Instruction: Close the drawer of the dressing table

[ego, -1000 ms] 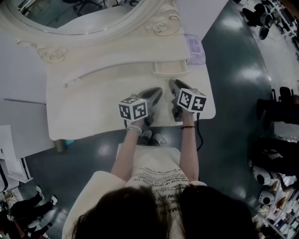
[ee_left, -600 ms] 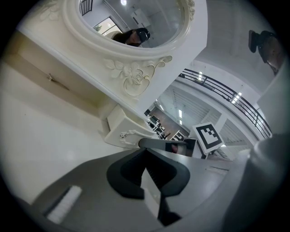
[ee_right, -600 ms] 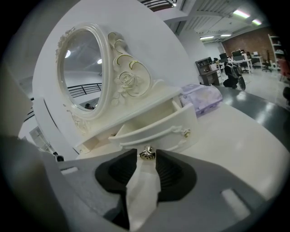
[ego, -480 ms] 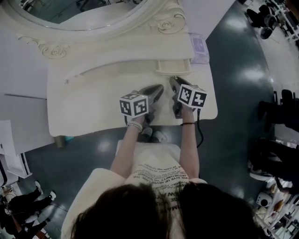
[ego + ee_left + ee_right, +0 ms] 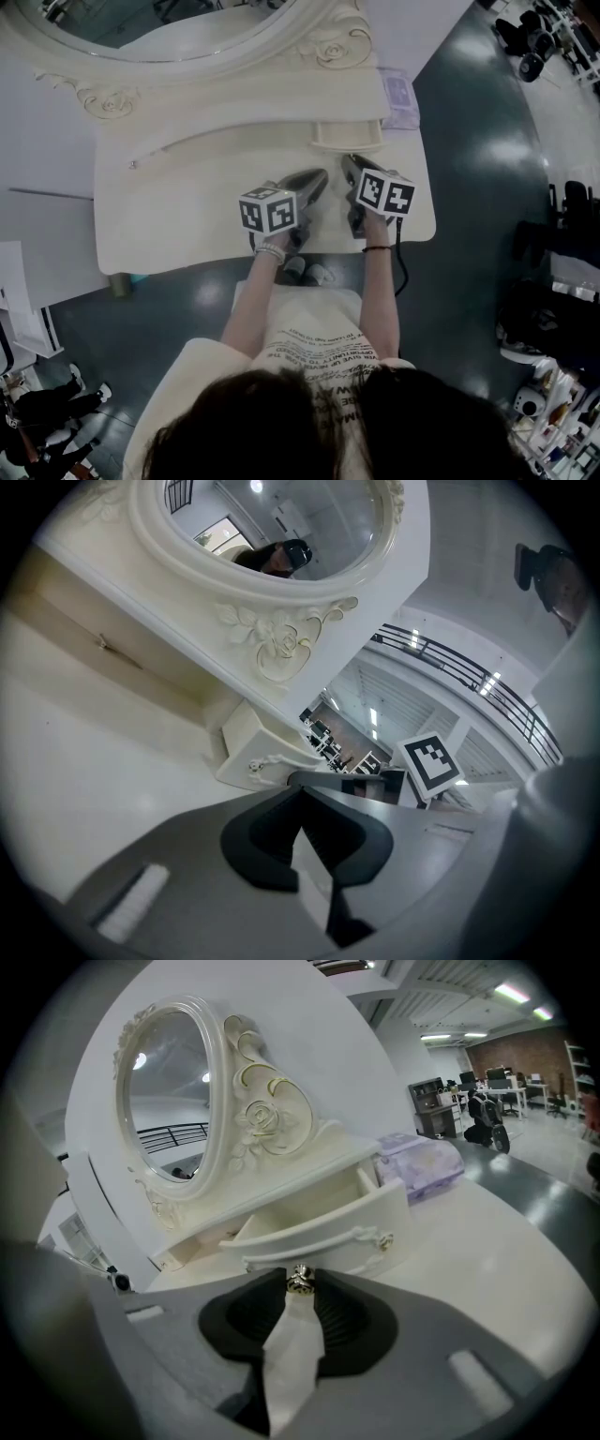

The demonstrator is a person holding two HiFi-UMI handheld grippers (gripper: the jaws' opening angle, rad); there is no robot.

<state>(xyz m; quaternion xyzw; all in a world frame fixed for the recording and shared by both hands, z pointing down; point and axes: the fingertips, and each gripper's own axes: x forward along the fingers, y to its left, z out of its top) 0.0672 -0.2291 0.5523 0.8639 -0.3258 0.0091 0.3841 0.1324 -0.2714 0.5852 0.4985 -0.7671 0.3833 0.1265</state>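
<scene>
- On the dark floor [image 5: 469,187], a cream table [image 5: 169,216] is being faced by a person whose arms are being stretched out over its top.
- Along the table's back, an oval mirror [image 5: 169,28] in a carved frame is being carried above a low shelf.
- Under the shelf's right end, the drawer [image 5: 347,139] is being left pulled out. Its curved front is being shown standing forward of the shelf in the right gripper view.
- The left gripper [image 5: 319,178] is being held over the tabletop, just beside the right one and pointed toward the drawer. Its jaws are being kept clenched tip to tip, with nothing between them.
- The right gripper [image 5: 349,161] is being held right at the drawer's front. Its jaws have just been closing.
- A purple pack [image 5: 398,94] is being kept on the table's back right corner, just beside the drawer.
- A small gold knob [image 5: 300,1279], low on the middle of the drawer's front, is being grasped between the right gripper's tips.
</scene>
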